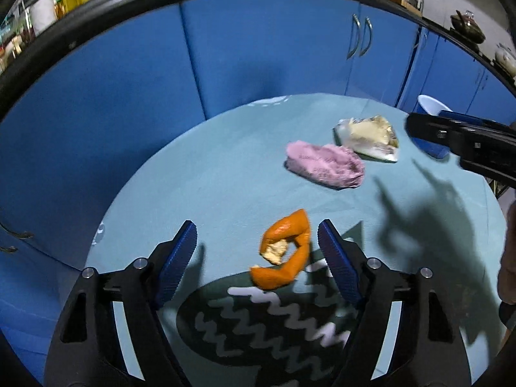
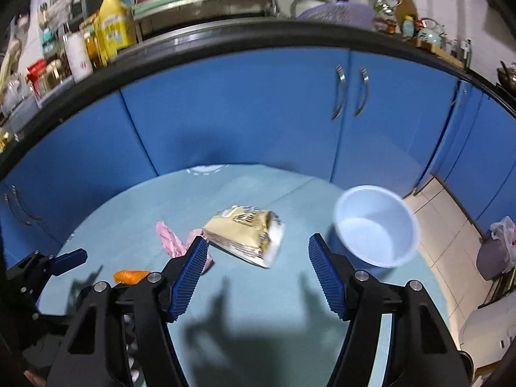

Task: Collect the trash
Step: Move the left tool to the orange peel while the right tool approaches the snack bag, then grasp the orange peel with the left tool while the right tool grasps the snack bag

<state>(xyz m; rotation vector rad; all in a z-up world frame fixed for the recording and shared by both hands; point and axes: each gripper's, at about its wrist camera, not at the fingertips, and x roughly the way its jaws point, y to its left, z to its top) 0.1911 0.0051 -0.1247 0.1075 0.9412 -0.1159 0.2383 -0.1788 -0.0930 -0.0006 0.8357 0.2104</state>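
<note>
Straddling the curled orange peel (image 1: 285, 251) to pinch it, the left gripper (image 1: 258, 245) has open fingers, empty like the right gripper's (image 2: 256, 258).

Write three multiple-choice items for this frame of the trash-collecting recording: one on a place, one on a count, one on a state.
1. Where does the orange peel lie in the left wrist view?
A. inside the cup
B. on the tablecloth, between the left gripper's fingers
C. on top of the pink wrapper

2. How many pieces of trash lie on the tablecloth?
A. one
B. three
C. five

3. How does the blue cup stand?
A. upright, nothing inside
B. tipped on its side
C. upside down

Answers:
1 B: the peel sits between the pads of the left gripper, untouched.
2 B: peel, pink wrapper and yellow snack bag.
3 A: the right wrist view looks into its bare white inside.
</note>
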